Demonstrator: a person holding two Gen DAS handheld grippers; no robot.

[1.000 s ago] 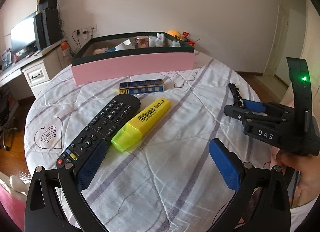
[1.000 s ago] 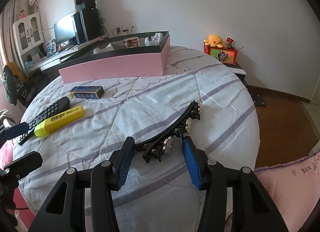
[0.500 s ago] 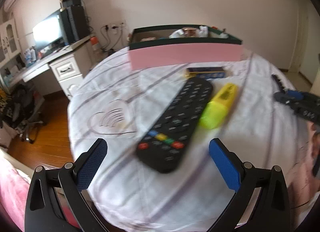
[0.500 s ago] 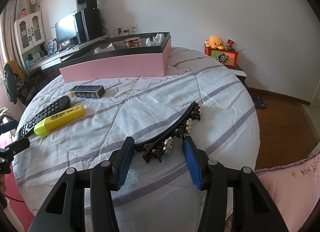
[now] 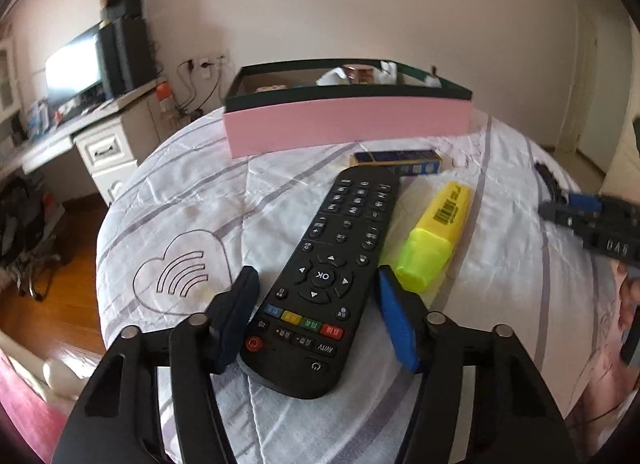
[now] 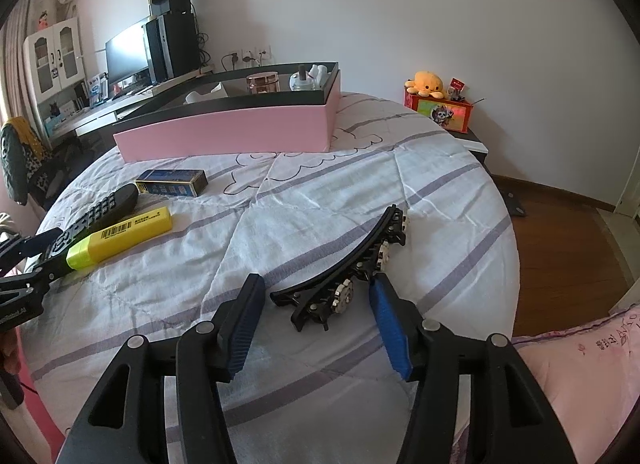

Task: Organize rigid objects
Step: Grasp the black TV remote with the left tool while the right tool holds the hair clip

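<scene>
Left claw (image 5: 316, 304) closing, remote (image 5: 328, 276) between pads, not yet gripped. Right claw (image 6: 314, 318) opening, hair clip (image 6: 348, 264) between pads, untouched.

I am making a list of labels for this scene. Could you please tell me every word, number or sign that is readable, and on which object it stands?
"OK": centre key of the black remote control.
"AV/TV": key near the remote's lower end, seen upside down.
"DAS": body of the right gripper, blurred.
Barcode and print on the yellow highlighter: too small to read.
Print on the blue and yellow box: too blurred to read.
</scene>
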